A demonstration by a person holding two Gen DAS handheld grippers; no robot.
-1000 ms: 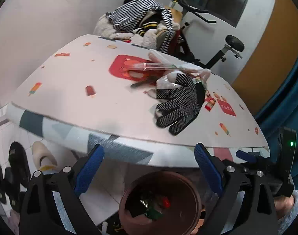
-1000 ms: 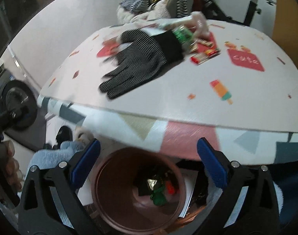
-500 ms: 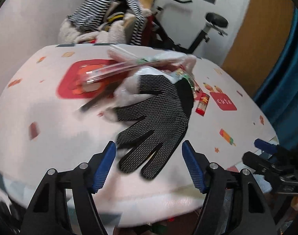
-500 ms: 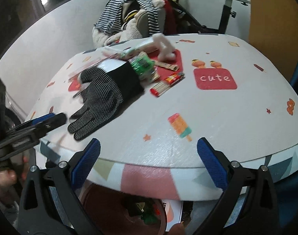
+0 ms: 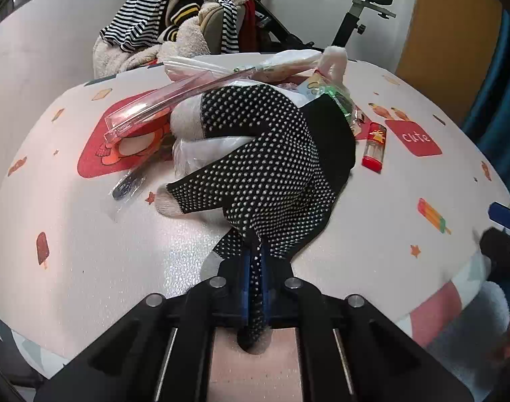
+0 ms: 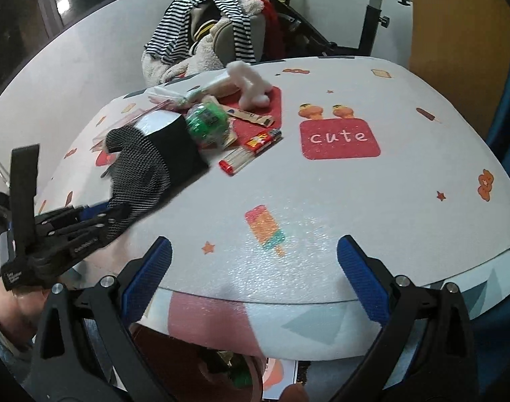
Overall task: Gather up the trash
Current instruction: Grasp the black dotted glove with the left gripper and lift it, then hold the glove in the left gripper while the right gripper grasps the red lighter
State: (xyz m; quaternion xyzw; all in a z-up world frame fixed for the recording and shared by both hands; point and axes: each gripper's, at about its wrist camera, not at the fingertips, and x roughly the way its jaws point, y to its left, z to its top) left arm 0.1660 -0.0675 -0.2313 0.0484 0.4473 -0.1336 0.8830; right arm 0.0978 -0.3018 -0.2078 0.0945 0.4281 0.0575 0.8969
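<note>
Lying at the near edge of the heap on the counter (image 5: 87, 234), the black dotted glove (image 5: 271, 154) is pinched by one fingertip between the jaws of the left gripper (image 5: 255, 268), which have just been closing and are now clamped on the fabric. The rest of the glove is draped over white wrappers. A red lighter (image 5: 374, 147) is seen just right of the glove's cuff, and a clear plastic case (image 5: 161, 104) at the heap's far left. The right gripper (image 6: 253, 261) is held over the counter's near edge, jaws wide apart and with nothing between them.
</note>
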